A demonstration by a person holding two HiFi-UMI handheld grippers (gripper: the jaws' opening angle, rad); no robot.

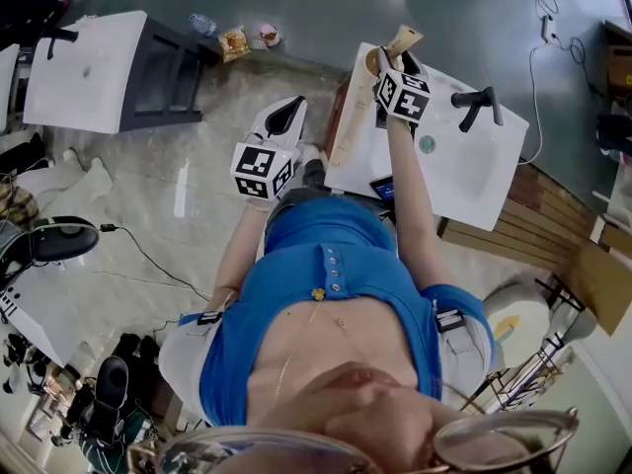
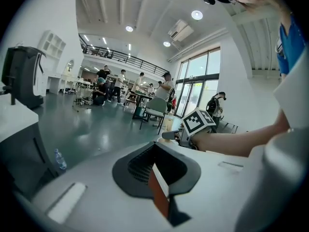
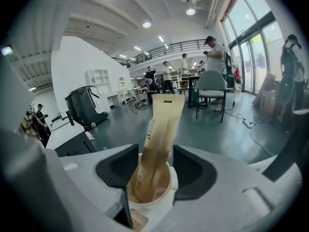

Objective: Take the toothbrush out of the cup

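I can read no words or numbers from here. The toothbrush packet (image 3: 159,139) standing in the cup (image 3: 172,183) carries a thin line of dark print down its left edge, too small to make out. The left marker cube (image 1: 262,171) and right marker cube (image 1: 403,95) bear only black-and-white square patterns.

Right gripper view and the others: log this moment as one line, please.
right gripper: open, jaws either side of toothbrush | toothbrush: standing in cup, not gripped | left gripper: shut, empty
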